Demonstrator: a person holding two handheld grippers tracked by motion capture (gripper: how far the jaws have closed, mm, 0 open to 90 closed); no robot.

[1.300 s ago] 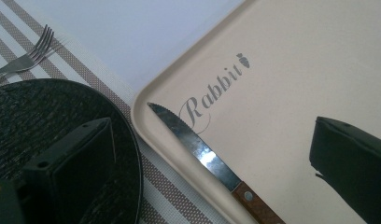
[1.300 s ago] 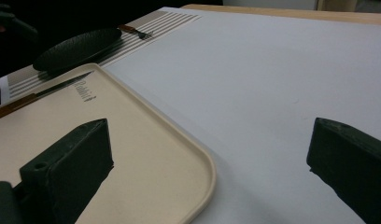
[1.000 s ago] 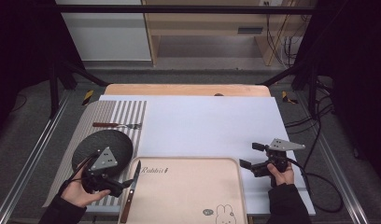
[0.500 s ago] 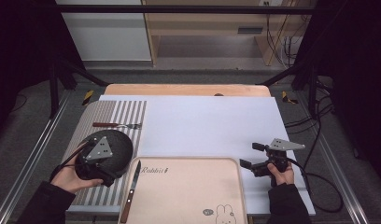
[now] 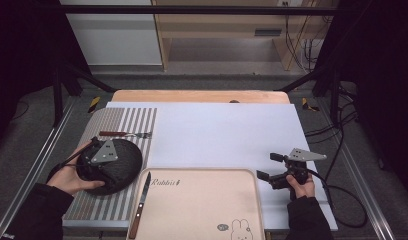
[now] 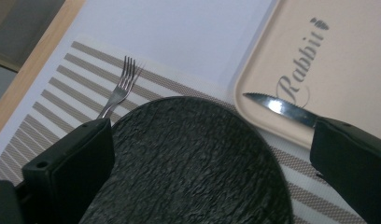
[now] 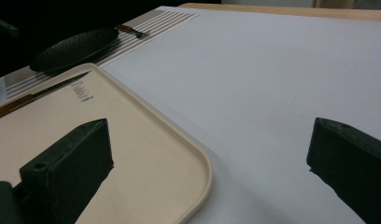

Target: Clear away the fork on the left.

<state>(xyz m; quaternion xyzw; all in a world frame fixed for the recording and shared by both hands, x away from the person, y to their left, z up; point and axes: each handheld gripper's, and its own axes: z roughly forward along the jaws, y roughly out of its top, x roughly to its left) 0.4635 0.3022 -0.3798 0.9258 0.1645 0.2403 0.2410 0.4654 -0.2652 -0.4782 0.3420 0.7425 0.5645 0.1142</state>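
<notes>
Bright, even overhead light on the white table (image 5: 227, 130) — the room around it falls to black. Glare glints off the knife (image 6: 279, 108) blade; near jaws blur softly.

Overhead forward; two close (tray (image 5: 202, 205) shared).

left tongs (image 5: 99, 162) over black plate (image 5: 124, 162), knife (image 5: 140, 205) on tray (image 5: 202, 210)

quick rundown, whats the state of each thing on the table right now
Round black textured plate: flat on the striped mat, empty, left claw over it.
Silver fork with a dark handle: lying on the mat beyond the plate, untouched.
Wooden-handled serrated knife: lying on the tray's left edge.
Beige rabbit-print tray: flat, holding just the knife.
Left claw: open, holding nothing.
Right claw: open, holding nothing.
</notes>
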